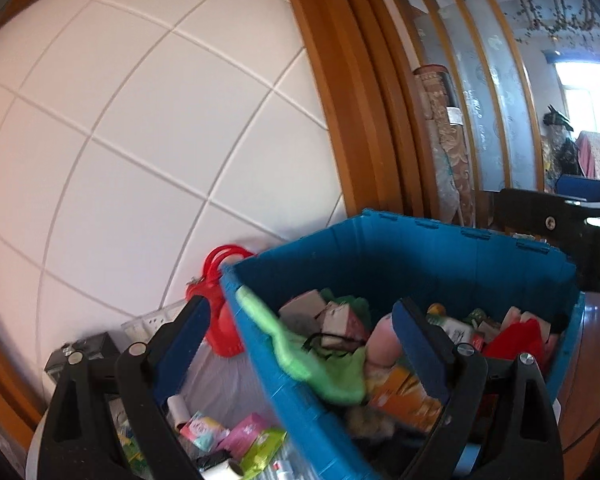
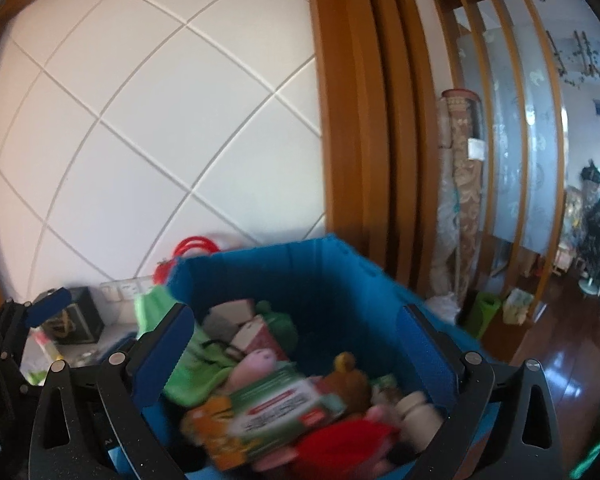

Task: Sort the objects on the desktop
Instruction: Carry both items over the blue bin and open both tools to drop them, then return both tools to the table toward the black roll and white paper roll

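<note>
A blue plastic bin [image 1: 380, 256] [image 2: 300, 276] is packed with several toys, boxes and cloths. A green cloth [image 1: 288, 348] hangs over its left rim. My left gripper [image 1: 302, 308] is open and straddles that rim, one finger outside the bin and one over the pile, with nothing held. My right gripper [image 2: 298, 314] is open wide above the bin. Below it, untouched by the pads [image 2: 164, 356], a green-and-white box [image 2: 284, 412] lies on the pile beside a brown plush bear [image 2: 348, 376], a white bottle [image 2: 416, 408] and a red cloth [image 2: 348, 440].
A white tiled wall [image 1: 140, 120] and a wooden door frame [image 1: 340, 100] stand behind the bin. Left of it are a red plastic basket [image 1: 220, 292], a black box [image 1: 88, 352] and a clear container of small packets [image 1: 236, 436]. Wooden floor [image 2: 560, 360] spreads to the right.
</note>
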`<action>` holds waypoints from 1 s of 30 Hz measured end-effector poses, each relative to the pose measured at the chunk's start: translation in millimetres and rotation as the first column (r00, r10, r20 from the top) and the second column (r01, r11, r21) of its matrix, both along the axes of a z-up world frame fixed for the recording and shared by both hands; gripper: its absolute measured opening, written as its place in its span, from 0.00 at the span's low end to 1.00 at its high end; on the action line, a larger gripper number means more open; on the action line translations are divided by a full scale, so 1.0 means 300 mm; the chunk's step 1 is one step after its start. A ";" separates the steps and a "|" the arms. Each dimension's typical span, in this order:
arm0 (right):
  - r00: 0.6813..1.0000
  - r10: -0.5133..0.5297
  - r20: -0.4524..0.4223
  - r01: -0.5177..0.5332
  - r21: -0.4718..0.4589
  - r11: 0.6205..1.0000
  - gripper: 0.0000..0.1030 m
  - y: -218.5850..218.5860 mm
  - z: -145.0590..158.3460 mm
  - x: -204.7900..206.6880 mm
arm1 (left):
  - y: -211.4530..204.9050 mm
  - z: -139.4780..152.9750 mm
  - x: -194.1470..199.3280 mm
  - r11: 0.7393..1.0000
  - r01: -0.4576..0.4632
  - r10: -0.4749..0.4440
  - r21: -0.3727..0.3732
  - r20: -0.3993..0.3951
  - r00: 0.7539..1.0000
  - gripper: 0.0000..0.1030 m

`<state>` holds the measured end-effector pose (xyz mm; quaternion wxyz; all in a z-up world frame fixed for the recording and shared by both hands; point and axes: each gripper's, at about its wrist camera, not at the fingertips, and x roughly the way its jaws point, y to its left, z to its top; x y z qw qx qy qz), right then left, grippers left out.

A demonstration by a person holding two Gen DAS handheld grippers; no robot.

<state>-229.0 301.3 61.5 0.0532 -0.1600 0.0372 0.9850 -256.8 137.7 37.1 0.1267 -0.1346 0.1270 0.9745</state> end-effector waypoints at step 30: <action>0.783 0.465 0.413 -0.492 -0.046 0.869 1.00 -1.022 -0.734 -0.340 | -1.022 -0.536 -0.182 0.948 -0.293 0.311 -0.123 0.178 0.934 0.90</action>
